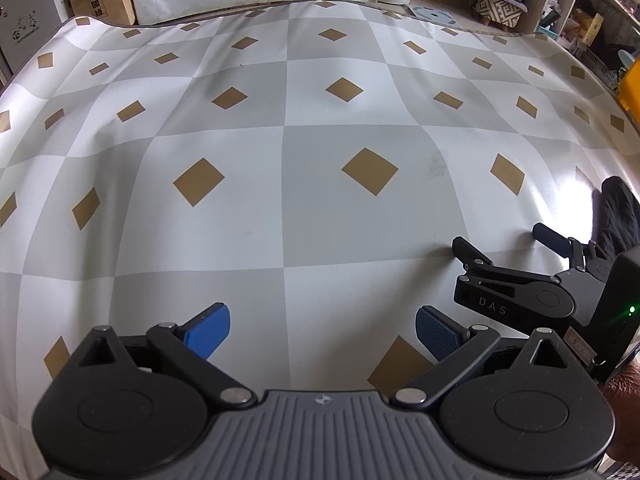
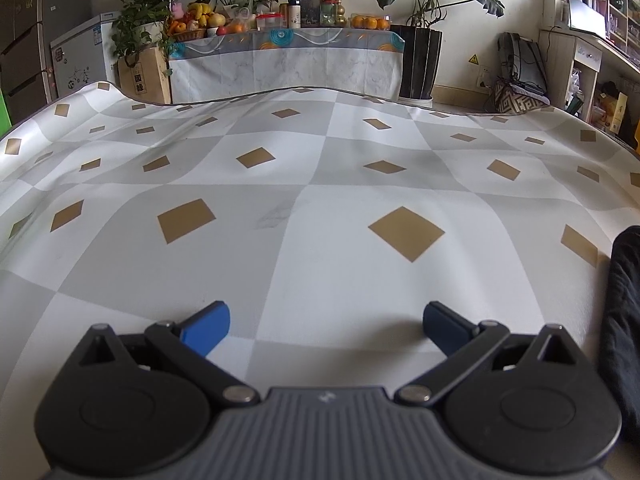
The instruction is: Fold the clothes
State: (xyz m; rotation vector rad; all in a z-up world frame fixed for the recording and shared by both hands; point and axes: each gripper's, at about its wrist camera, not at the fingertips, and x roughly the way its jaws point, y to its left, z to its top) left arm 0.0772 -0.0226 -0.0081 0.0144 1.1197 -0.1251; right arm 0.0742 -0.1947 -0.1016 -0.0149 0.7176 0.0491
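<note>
A black garment (image 2: 622, 320) lies bunched at the right edge of the right wrist view, and its dark cloth (image 1: 618, 216) shows at the far right of the left wrist view. My left gripper (image 1: 322, 330) hovers low over the checked tablecloth (image 1: 280, 128), open, with nothing between its blue pads. My right gripper (image 2: 326, 326) is open too and empty, the garment just to its right. In the left wrist view the right gripper (image 1: 502, 240) appears at the right, fingers spread, beside the black cloth.
The table carries a grey-and-white checked cloth (image 2: 320, 184) with tan diamonds. Behind its far edge stand a side table with fruit and jars (image 2: 280, 20), potted plants (image 2: 420, 52), a cardboard box (image 2: 144, 76) and shelves (image 2: 592, 60) at the right.
</note>
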